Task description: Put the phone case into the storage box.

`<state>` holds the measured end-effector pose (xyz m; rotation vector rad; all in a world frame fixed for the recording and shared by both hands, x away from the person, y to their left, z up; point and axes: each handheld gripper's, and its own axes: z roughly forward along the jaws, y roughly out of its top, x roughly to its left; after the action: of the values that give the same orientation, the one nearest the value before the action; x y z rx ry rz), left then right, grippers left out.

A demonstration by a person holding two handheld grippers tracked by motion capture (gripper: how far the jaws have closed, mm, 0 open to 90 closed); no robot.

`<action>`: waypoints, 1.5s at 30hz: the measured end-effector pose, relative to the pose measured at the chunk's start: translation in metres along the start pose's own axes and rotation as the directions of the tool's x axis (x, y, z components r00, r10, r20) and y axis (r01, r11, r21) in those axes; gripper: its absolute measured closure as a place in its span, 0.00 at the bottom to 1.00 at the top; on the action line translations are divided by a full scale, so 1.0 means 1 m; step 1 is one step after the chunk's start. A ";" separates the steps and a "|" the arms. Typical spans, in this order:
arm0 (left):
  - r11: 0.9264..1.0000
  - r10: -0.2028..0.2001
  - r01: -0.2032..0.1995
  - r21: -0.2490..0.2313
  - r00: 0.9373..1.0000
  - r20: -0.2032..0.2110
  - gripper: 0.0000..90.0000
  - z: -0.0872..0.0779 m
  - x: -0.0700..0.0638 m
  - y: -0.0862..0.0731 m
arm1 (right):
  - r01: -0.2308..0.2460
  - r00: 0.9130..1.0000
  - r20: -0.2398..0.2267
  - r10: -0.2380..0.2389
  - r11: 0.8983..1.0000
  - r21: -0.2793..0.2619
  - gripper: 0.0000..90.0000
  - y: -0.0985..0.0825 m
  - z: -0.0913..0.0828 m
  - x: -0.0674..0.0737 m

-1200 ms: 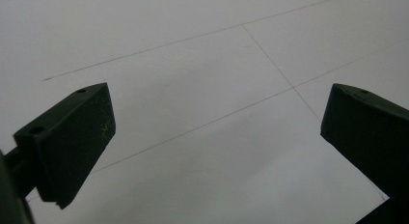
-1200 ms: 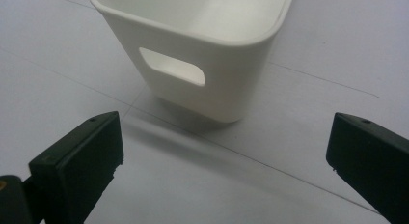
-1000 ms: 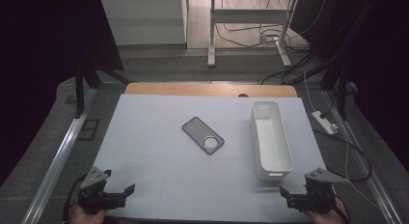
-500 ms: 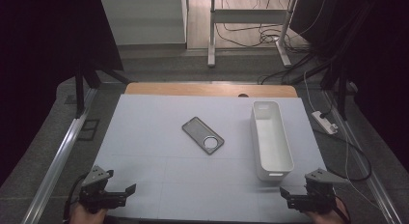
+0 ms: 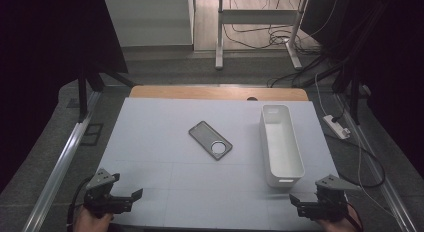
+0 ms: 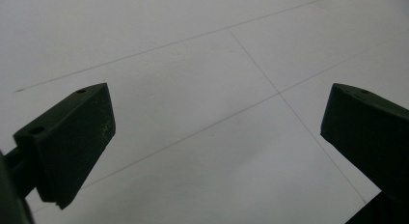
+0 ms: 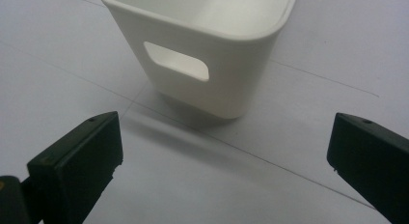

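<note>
The left gripper (image 5: 131, 198) sits at the near left corner of the white counter (image 5: 165, 137), jaws spread wide with nothing between them; in the left gripper view (image 6: 217, 142) the jaws frame bare counter crossed by thin seam lines. The right gripper (image 5: 299, 206) rests at the near right corner, jaws likewise wide apart and empty, a hand (image 5: 332, 224) behind it at the bottom edge. In the right gripper view (image 7: 224, 151) the jaws point at the near end of a white bin (image 7: 207, 50), which stands upright just beyond them, not touching; an oblong handle slot (image 7: 176, 61) is cut in its end wall. From the high view the bin (image 5: 282, 144) lies lengthwise on the right half of the counter, its near end close to the right gripper. A grey phone case (image 5: 210, 140), flat and turned at an angle, with a round opening toward its near end, lies near the middle of the counter, to the left of the bin and well apart from both grippers. Beyond the counter's far edge runs a wooden strip (image 5: 215, 93), with cables (image 5: 260, 37) on the floor behind.
</note>
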<state>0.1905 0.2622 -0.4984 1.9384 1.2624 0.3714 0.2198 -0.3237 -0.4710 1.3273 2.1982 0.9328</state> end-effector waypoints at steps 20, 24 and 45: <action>0.999 0.035 -0.037 0.028 0.998 0.051 0.00 0.016 -0.001 0.027 | 0.013 1.000 0.000 -0.013 1.000 0.000 0.00 0.001 0.001 0.001; 0.998 0.035 -0.037 0.043 0.998 0.057 0.00 0.022 0.000 0.034 | 0.010 1.000 0.000 -0.010 1.000 -0.003 0.00 0.001 0.001 0.001; 0.989 0.097 -0.105 0.101 0.992 0.084 0.00 0.051 -0.006 0.068 | 0.009 1.000 -0.009 -0.009 1.000 0.000 0.00 0.001 0.001 0.000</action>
<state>0.2621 0.2205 -0.4807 2.0912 1.1562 0.2815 0.2208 -0.3227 -0.4714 1.3146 2.2090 0.9370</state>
